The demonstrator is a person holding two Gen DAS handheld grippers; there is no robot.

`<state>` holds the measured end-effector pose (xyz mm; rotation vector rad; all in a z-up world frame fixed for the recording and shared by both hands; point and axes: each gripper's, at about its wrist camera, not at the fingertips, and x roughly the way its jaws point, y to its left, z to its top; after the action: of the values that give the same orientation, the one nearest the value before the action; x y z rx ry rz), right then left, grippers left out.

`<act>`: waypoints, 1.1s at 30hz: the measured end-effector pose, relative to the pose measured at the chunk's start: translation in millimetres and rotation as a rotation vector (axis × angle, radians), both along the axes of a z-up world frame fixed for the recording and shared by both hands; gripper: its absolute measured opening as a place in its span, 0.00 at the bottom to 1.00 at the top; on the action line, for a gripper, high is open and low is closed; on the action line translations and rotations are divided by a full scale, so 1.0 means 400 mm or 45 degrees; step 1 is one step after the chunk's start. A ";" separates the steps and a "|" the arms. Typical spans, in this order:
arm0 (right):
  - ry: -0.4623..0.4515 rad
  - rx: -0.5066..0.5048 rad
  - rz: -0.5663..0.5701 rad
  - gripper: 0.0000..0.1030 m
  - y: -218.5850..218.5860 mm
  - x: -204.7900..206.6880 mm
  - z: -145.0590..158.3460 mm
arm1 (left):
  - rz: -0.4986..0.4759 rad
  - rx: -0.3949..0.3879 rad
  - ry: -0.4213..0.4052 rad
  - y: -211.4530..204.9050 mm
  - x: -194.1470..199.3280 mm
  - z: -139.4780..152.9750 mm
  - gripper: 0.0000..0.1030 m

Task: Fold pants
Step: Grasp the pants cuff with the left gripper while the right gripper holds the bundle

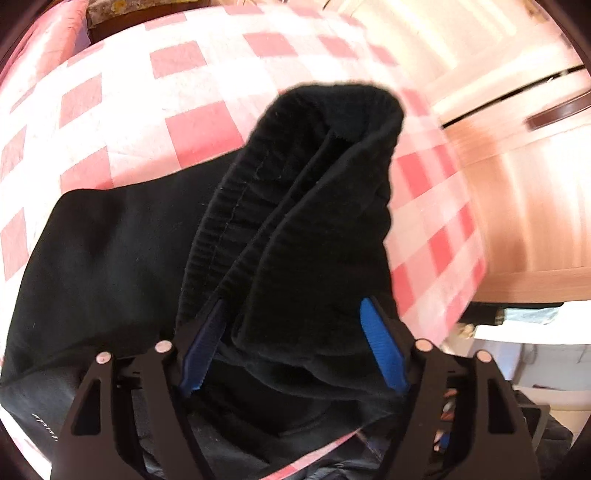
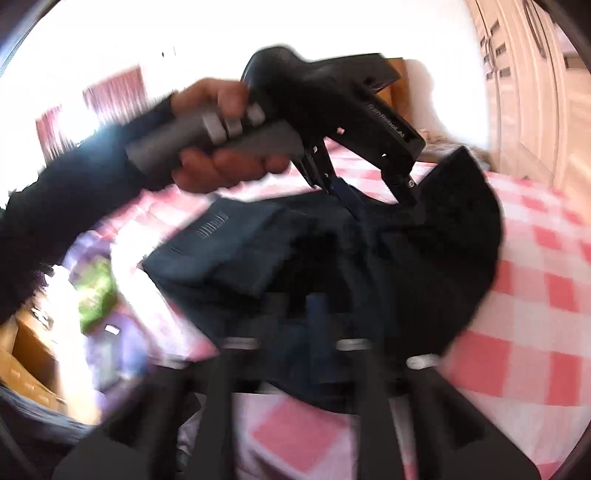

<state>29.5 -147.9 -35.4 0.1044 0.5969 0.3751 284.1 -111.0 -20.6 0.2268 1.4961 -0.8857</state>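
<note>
Black pants (image 1: 122, 251) lie on a pink-and-white checked bed cover (image 1: 184, 62). In the left wrist view the ribbed waistband (image 1: 321, 177) stands up between my left gripper's blue pads (image 1: 380, 343). The left gripper (image 1: 291, 332) stands wide around the thick fold and holds it up. In the right wrist view the pants (image 2: 424, 266) drape over my right gripper (image 2: 317, 317), whose fingers are blurred and half buried in cloth. The left gripper (image 2: 373, 195), held by a hand, bites the cloth's far edge there.
A pale wooden wardrobe (image 1: 517, 206) with a dark handle stands right of the bed. A wooden headboard (image 1: 110, 22) is at the far end. Boxes and clutter (image 2: 37, 350) sit beside the bed. The checked bed cover (image 2: 535, 295) shows to the right.
</note>
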 end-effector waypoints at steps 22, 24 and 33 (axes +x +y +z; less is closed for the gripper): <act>-0.112 -0.681 -0.254 0.30 0.049 0.164 -0.057 | 0.241 -0.242 0.059 0.200 -0.009 0.022 0.96; -0.158 -0.660 -0.276 0.30 0.054 0.138 -0.041 | 0.227 -0.274 0.126 0.161 0.004 -0.001 0.96; -0.194 -0.609 -0.276 0.30 0.024 0.102 -0.040 | 0.149 -0.344 0.176 -0.005 0.004 0.030 0.98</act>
<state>70.4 -138.3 -51.4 -0.3144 0.5045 0.0232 285.7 -113.2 -8.8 -0.1213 1.4814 -1.0130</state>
